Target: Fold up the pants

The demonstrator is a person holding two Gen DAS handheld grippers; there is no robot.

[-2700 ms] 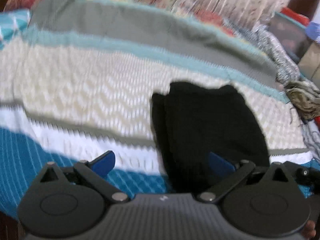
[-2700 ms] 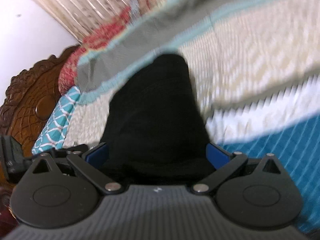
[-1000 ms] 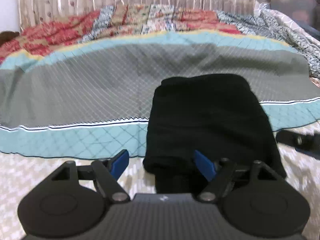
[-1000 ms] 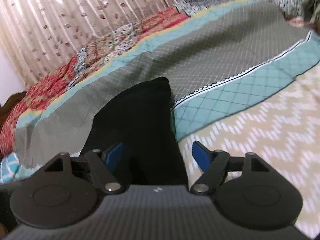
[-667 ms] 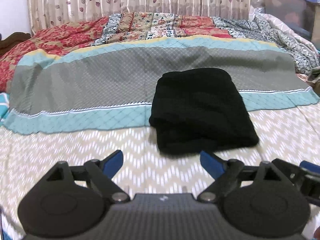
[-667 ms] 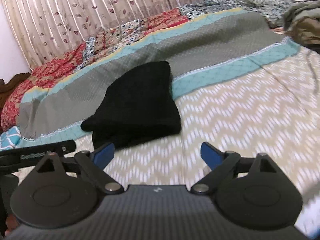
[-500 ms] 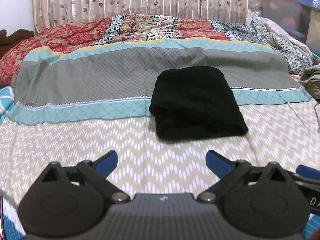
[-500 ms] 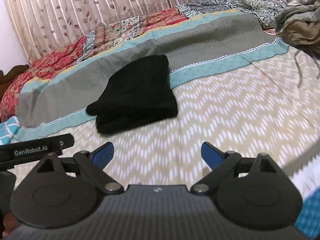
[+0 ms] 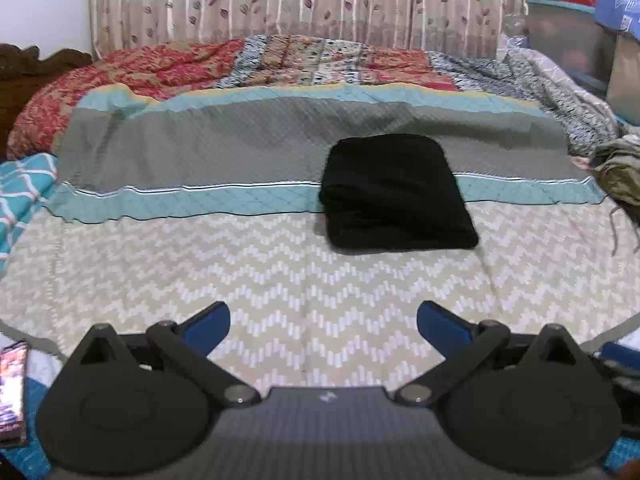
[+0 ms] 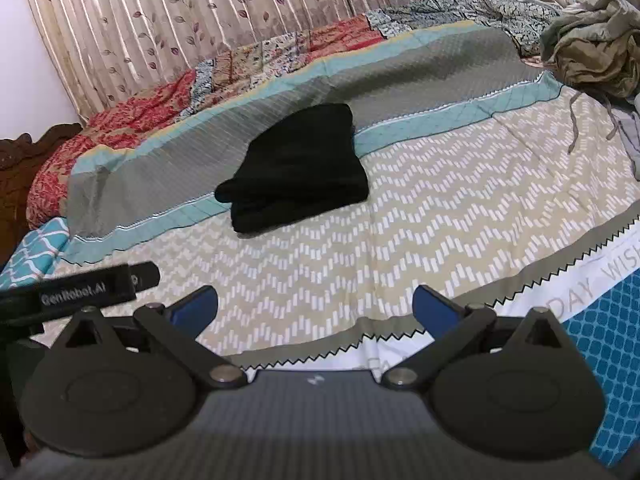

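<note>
The black pants (image 9: 394,192) lie folded into a compact rectangle on the bed, across the grey and teal bands of the bedspread. They also show in the right wrist view (image 10: 298,168). My left gripper (image 9: 322,326) is open and empty, well back from the pants over the zigzag cream band. My right gripper (image 10: 314,306) is open and empty, also well back from them. The left gripper's body (image 10: 80,290) shows at the left edge of the right wrist view.
The bedspread (image 9: 280,280) covers the bed. A crumpled olive garment (image 10: 592,48) lies at the right side. A wooden headboard (image 10: 24,168) is at the left. Storage bins (image 9: 568,36) stand at the far right. A phone (image 9: 12,392) lies at the near left.
Both grippers let go of the folded pants and pulled back toward the near edge of the bed. The pants stay folded where they were set down.
</note>
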